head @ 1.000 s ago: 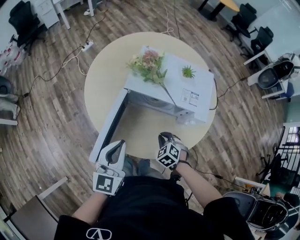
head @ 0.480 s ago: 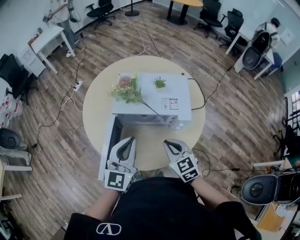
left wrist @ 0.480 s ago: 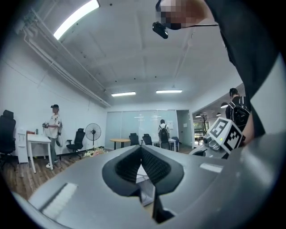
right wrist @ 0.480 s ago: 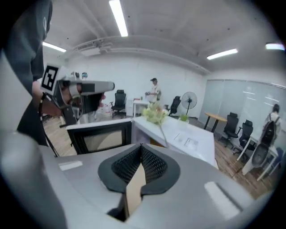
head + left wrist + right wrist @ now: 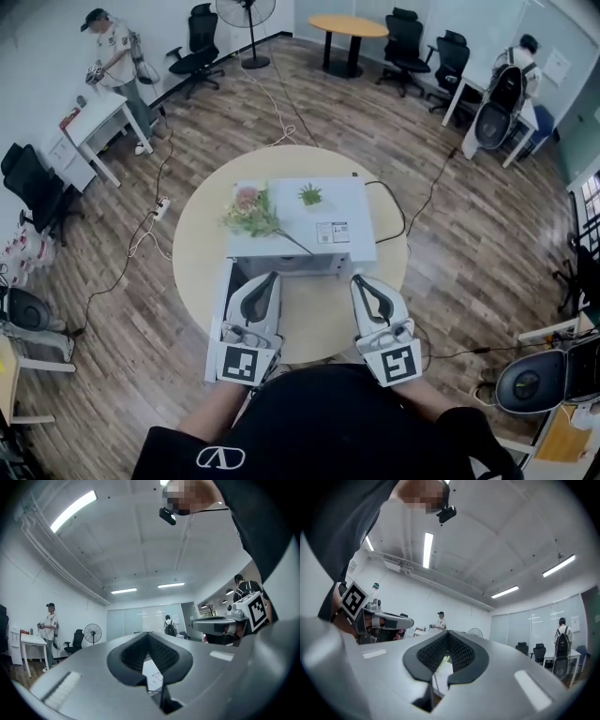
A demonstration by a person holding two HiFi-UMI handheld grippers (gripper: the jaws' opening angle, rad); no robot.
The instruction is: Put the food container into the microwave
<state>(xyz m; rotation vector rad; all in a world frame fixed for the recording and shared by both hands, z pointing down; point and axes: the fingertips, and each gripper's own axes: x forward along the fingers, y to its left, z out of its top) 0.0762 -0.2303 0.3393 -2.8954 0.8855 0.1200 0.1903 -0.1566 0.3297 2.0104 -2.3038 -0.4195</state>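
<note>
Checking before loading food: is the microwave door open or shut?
Open. The microwave door stands swung out from the left front corner of the microwave, leaving its front uncovered.

We see an open-plan office: black swivel chairs (image 5: pixel 200 42) and a round meeting table (image 5: pixel 349 26) at the far end, a white desk (image 5: pixel 94 117) left, a pedestal fan (image 5: pixel 246 11), glass partitions (image 5: pixel 140 618), ceiling strip lights (image 5: pixel 72 510), and wood-plank flooring (image 5: pixel 469 234).

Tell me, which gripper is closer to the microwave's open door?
Left. The left gripper is right beside the open door, at the left front of the microwave. The right gripper is over the table by the other front corner, farther from the door.
</note>
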